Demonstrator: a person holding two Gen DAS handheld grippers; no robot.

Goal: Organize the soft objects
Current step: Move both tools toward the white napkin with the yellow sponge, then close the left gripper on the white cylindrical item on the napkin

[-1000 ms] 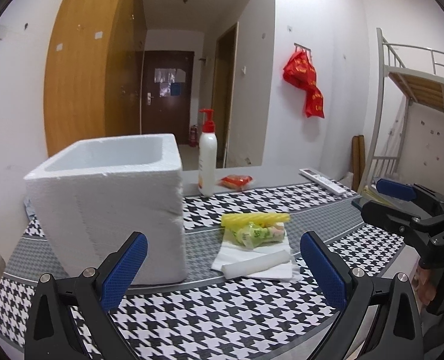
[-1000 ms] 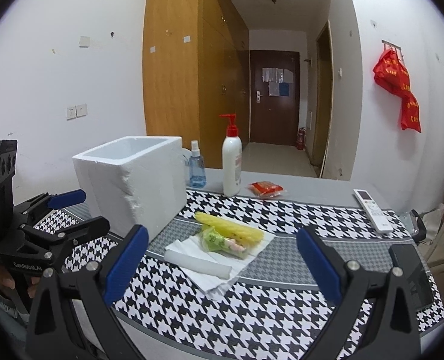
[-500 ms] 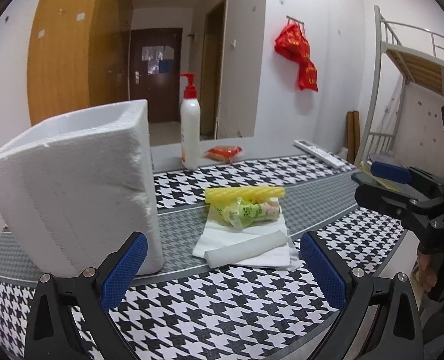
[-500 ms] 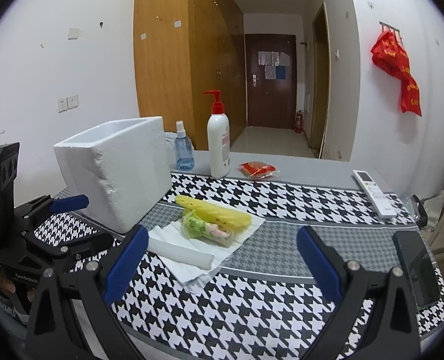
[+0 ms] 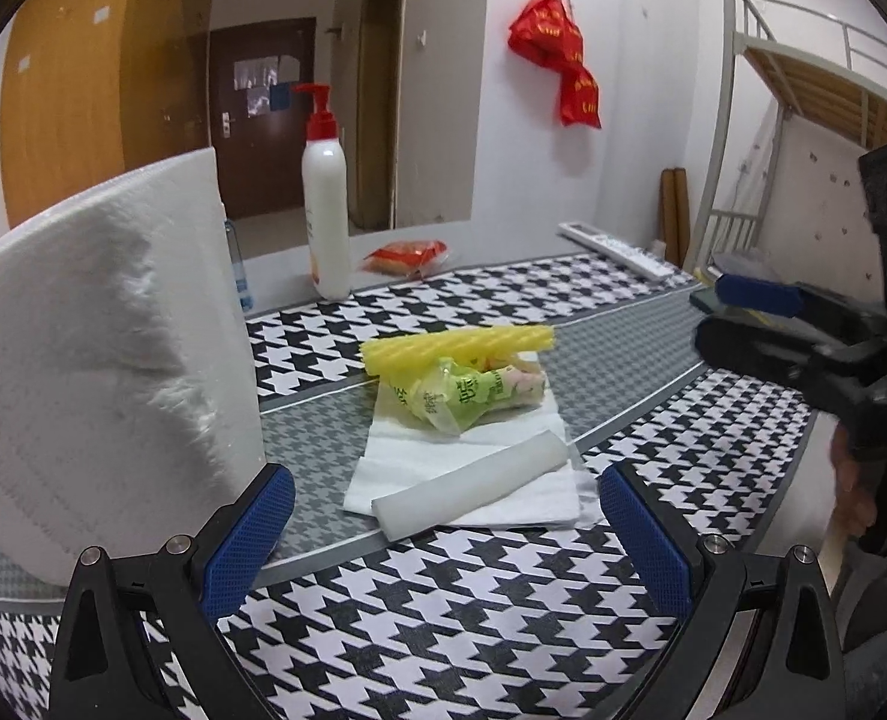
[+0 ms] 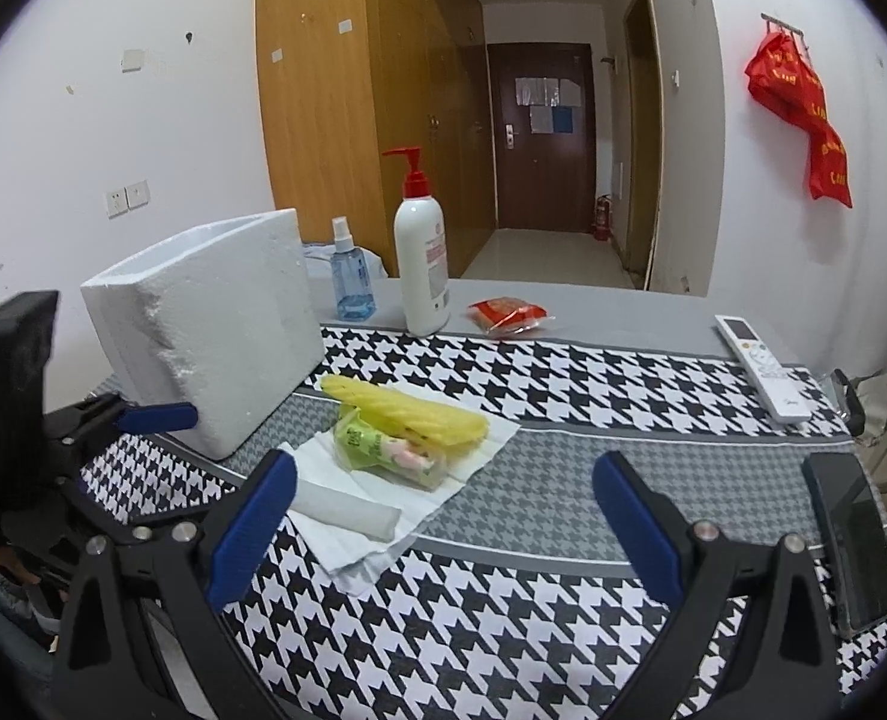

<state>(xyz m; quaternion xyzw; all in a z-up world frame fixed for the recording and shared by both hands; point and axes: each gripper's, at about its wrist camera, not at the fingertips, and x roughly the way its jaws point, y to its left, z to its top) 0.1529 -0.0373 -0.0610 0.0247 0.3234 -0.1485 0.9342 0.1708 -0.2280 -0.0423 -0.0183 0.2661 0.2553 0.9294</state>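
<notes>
My left gripper [image 5: 443,534] stands wide open with its blue pads [image 5: 250,531] far apart, and it holds nothing. It hangs just above the black-and-white houndstooth tablecloth [image 5: 443,630]. My right gripper [image 6: 443,516] is also fully spread and empty.

From my left gripper, the white foam cylinder [image 5: 473,489] lies at twelve o'clock, very near, on a white folded paper tissue [image 5: 503,438]. Behind it on the same tissue, more to twelve o'clock, I see the green crumpled plastic snack wrapper [image 5: 473,393], and the yellow ribbed foam stick [image 5: 455,348] touches it from behind. The big white styrofoam box [image 5: 101,348] stands at ten o'clock, close beside my left pad. I think the soft things must go into it.

Several things can go wrong, I think. The box wall is so near to my left finger that I can push it or scratch the crumbly foam when I go forward. The cylinder is round and light, so it can roll away if only one pad touches it first. The thin tissue under it can be caught together with the cylinder and pull the wrapper and the yellow stick. If I close too hard, the foam gets a dent. The tall white pump bottle with red top [image 5: 325,204] stands at twelve o'clock, well apart, so I see little danger there.
</notes>
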